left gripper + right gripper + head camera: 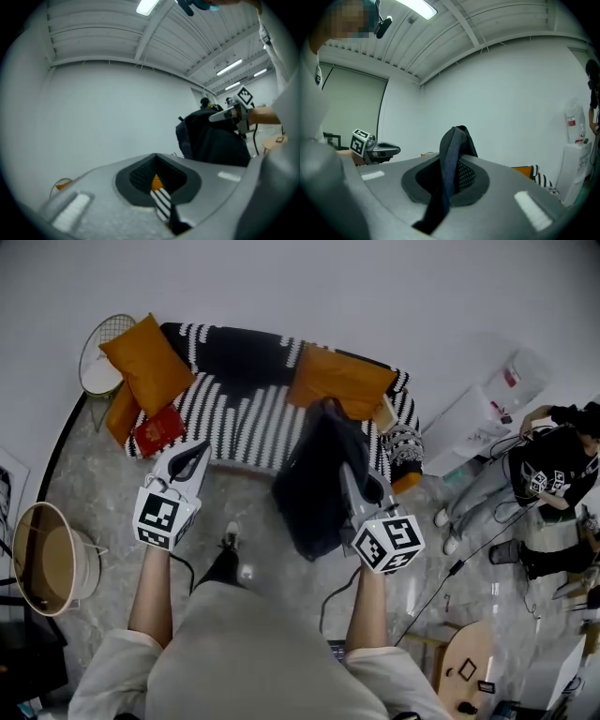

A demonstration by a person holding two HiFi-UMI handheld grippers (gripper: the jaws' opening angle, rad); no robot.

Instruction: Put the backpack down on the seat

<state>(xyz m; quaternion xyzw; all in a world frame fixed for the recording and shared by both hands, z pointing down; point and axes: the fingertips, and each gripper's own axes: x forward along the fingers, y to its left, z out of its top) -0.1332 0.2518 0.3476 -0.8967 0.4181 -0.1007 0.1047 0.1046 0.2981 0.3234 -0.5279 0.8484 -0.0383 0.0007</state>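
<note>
Head view, lower frame: person in a pale grey-beige top [244, 652] with short, cuffed sleeves [111, 667]. The left gripper [198, 450] and right gripper [354, 479] are silver-grey wedges, each backed by a white cube [165, 517] bearing black square markers. Thin black cables [328, 601], apparently one per gripper, trail downward.

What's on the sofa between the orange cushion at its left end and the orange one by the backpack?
Only the sofa's striped cover; in the head view that stretch is bare between the left cushion and the right cushion.

head view: steeply down over sofa [244, 418] | gripper views: level along jaws toward wall [117, 117] | shared: backpack [314, 484], sofa
</note>
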